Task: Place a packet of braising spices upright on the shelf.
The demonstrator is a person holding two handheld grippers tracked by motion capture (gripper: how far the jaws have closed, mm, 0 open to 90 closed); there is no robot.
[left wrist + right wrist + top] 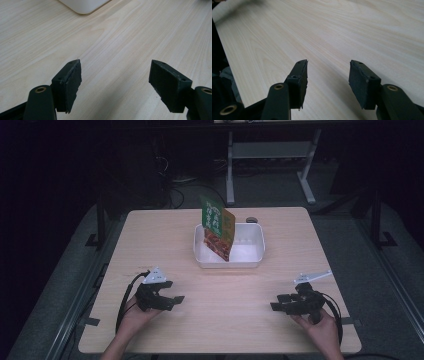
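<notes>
Standing upright on its long axis in the white rectangular plastic tray (252, 251) at the table's far middle, the green-and-orange printed snack pouch (218, 227) is seen ahead of both spread, empty tongs, left gripper (170, 299) slightly nearer than right gripper (278, 303).

Green-and-orange printed snack pouch (218, 227) stands upright, tilted, inside the white rectangular plastic bin (252, 262) at table centre, leaning toward the bin's left half.
</notes>
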